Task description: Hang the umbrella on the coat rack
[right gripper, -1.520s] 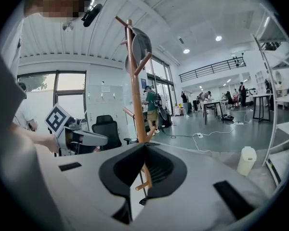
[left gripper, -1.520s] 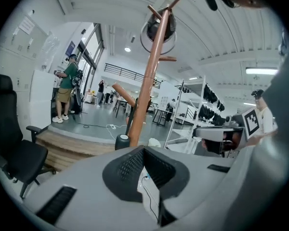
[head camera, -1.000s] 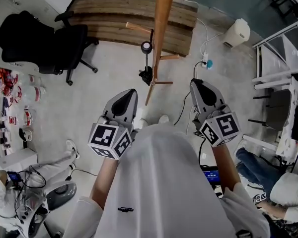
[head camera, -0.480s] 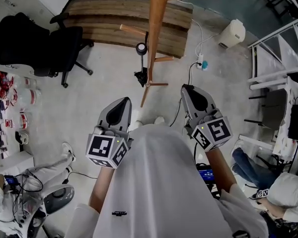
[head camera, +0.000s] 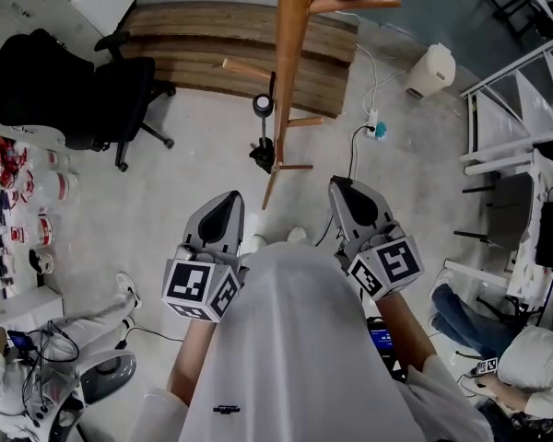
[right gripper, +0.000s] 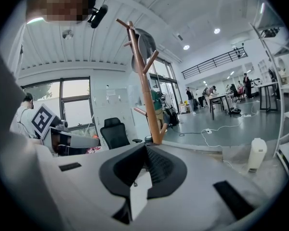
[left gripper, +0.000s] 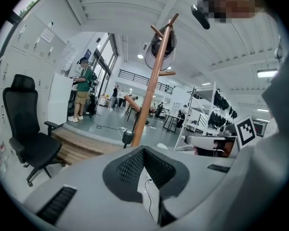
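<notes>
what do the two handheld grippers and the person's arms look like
The left gripper and right gripper are matching light grey tapered shells, each with a dark, mesh-textured pad around the jaws. Each carries a marker cube of black-and-white squares at the back. The person wears white sleeves that leave the forearms bare.

Straight ahead the floor [head camera: 194, 173] lies bare up to the rack [head camera: 290, 72], so I have a clear run in. Pegs [head camera: 249, 66] stick out left and right of its pole, and a black object [head camera: 262, 132] hangs just beside the pole on the left. A cable [head camera: 352, 155] crosses the floor right of the base. The chair [head camera: 74, 81] stands well off left, the step [head camera: 194, 40] lies behind the rack, and a shelf [head camera: 511, 141] and a seated person [head camera: 525, 357] close off the right.
</notes>
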The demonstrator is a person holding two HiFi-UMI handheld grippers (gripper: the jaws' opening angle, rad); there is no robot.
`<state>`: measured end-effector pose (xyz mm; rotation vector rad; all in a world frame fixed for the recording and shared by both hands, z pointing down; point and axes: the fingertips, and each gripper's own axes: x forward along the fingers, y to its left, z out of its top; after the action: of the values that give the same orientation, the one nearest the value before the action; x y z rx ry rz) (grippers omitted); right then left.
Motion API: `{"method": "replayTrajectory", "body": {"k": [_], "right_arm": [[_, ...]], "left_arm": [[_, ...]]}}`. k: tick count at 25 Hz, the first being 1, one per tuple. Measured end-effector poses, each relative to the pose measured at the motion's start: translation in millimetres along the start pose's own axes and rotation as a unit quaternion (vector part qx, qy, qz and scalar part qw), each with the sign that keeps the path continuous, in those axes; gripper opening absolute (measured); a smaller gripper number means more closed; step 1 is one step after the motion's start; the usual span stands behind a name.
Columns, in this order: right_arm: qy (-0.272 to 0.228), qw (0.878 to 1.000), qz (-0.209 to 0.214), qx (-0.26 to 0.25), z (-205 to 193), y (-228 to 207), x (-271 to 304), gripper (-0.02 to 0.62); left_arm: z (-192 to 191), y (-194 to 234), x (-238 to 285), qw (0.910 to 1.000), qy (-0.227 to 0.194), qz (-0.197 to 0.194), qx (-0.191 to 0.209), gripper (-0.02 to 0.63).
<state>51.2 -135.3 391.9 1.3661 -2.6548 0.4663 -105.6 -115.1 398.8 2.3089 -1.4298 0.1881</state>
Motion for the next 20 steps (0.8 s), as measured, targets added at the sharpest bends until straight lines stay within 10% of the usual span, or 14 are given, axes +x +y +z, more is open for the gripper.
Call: {"method": "replayTrajectory", "body": {"k": [20], "right_arm": [[0.0,1.0,-0.004,-0.002,1.8,-1.6,6.8,0.004]], "left_arm": [[-0.9,3.5,2.8,1.0,0.008,0.003,0.0,0.012]]}}
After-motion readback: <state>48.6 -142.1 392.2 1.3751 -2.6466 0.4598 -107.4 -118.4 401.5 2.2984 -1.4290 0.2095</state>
